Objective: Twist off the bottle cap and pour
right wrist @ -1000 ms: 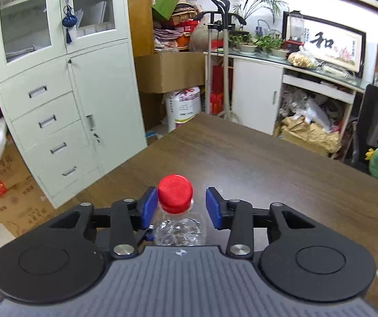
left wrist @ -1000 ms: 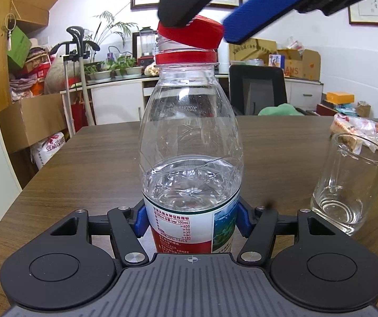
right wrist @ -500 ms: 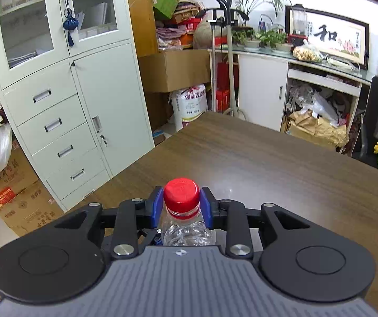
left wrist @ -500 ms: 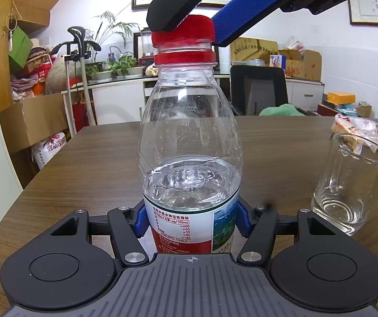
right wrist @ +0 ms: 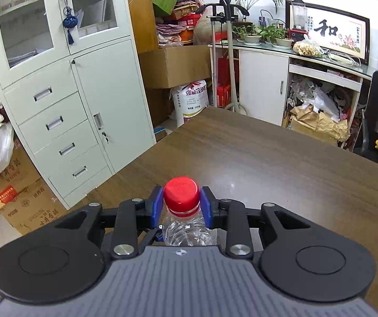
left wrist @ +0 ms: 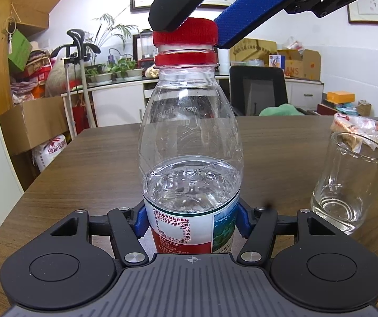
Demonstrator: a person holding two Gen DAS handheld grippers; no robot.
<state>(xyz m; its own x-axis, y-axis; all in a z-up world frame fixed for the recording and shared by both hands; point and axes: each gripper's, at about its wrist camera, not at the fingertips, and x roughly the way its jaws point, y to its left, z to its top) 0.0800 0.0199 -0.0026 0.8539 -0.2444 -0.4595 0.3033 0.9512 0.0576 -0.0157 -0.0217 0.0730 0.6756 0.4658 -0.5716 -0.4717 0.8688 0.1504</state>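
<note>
Left gripper, in its own wrist view, was closed around the lower labelled body of the bottle, one blue pad pressing on each side, and the bottle stood upright on the wooden table directly ahead of the fingers. Water filled roughly the lower half of the bottle. Above, the right gripper reached in from the upper right and clamped the red cap between a black finger and a blue pad. A band of clear neck thread showed between the cap and the red tamper ring, so the cap appeared raised and partly unscrewed. An empty glass stood on the table to the right of the left gripper, near but apart from the bottle. In the right wrist view, the right gripper was narrowed onto the cap, both blue pads touching its sides, with the bottle shoulder visible directly below between the fingers. The step in hand was judged to be cap removal. The next move would likely call for finishing the turn, lifting the cap clear, then tilting the bottle toward the glass while the left grip stayed firm.
</note>
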